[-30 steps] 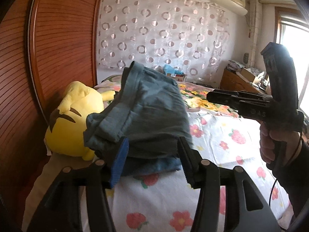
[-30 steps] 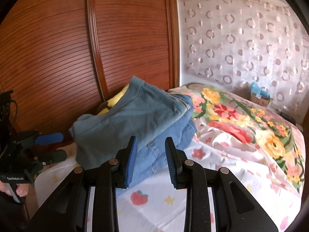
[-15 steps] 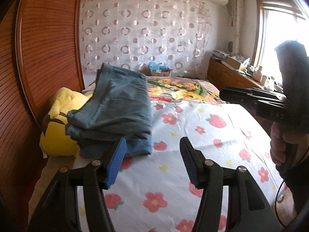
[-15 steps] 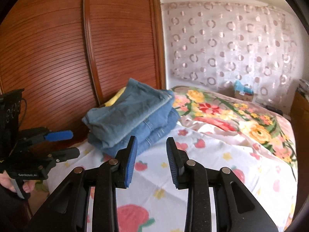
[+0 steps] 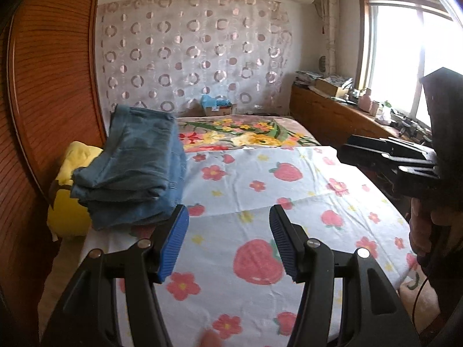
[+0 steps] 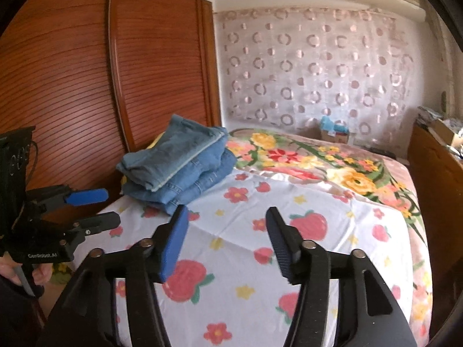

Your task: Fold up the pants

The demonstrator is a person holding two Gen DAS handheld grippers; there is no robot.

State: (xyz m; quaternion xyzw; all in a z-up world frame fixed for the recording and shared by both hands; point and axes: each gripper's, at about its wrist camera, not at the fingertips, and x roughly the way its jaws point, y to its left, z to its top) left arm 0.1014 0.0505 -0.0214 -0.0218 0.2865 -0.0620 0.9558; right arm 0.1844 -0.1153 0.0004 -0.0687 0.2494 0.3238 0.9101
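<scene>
The folded blue denim pants [image 5: 136,167] lie as a stack at the bed's far left corner, leaning on a yellow plush toy [image 5: 66,214]. My left gripper [image 5: 228,217] stands open over the strawberry sheet [image 5: 260,190], to the right of the stack and short of it, with nothing between its fingers. In the right wrist view the pants [image 6: 179,167] sit beyond my right gripper [image 6: 227,217], whose jaws are opening with nothing between them. Each gripper also shows in the other's view: the right gripper [image 5: 347,153] at the right edge, the left gripper [image 6: 107,206] at the left edge.
A wooden wardrobe [image 6: 115,86] stands right behind the stack. A floral blanket [image 6: 318,162] covers the far half of the bed. A cardboard box [image 5: 217,107] sits by the curtain. A cluttered wooden dresser [image 5: 332,115] runs along the right, under the window.
Both grippers have drawn back from the pants stack, which now lies farther off on the bed. The right gripper's jaws have widened from a narrow gap.
</scene>
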